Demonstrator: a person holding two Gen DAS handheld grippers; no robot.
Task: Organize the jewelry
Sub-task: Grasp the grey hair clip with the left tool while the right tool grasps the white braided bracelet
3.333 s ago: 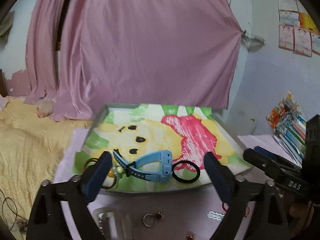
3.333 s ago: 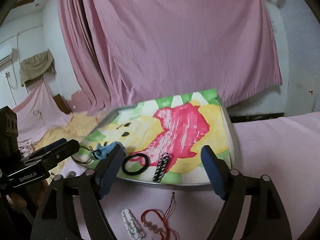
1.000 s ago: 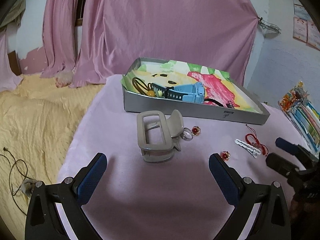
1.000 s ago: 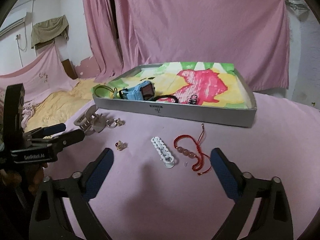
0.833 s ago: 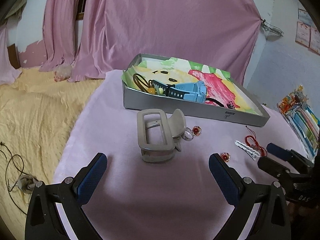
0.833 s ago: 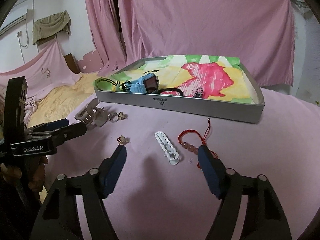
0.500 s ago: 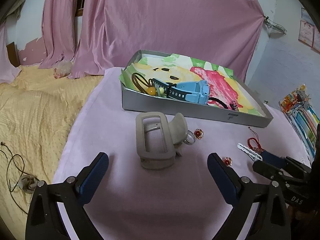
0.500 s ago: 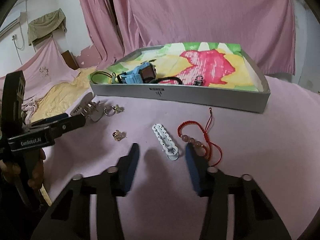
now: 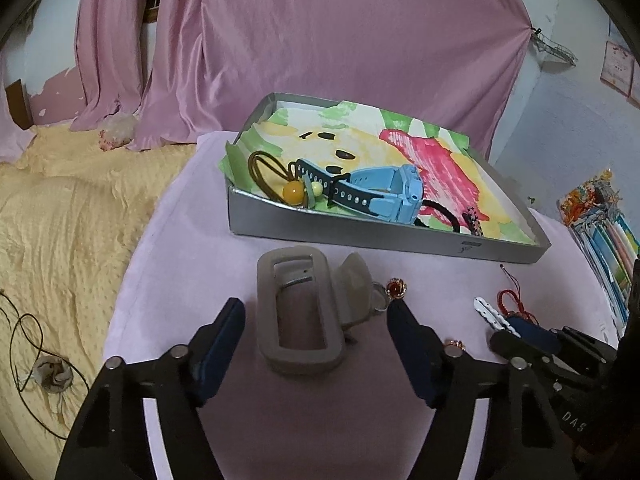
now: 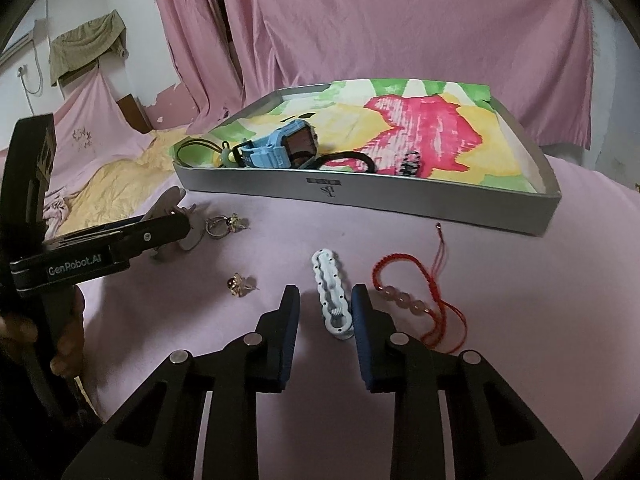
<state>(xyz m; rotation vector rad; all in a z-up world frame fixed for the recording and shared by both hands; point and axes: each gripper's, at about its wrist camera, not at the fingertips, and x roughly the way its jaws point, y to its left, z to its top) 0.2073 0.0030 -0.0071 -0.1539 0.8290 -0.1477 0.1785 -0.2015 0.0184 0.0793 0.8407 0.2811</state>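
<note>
left gripper (image 9: 316, 322): fingers apart, flanking grey claw clip (image 9: 300, 312) | right gripper (image 10: 326, 304): fingers apart, straddling white clip (image 10: 332, 292)

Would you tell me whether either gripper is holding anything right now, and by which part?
Nothing is held. The right gripper straddles the white hair clip unclosed; the left gripper is open around the grey claw clip.

Back wall is draped w/ pink curtains (image 9: 320, 48); a yellow bedspread (image 9: 68, 232) is spread at left, posters (image 9: 618, 72) are pinned to rt wall
</note>
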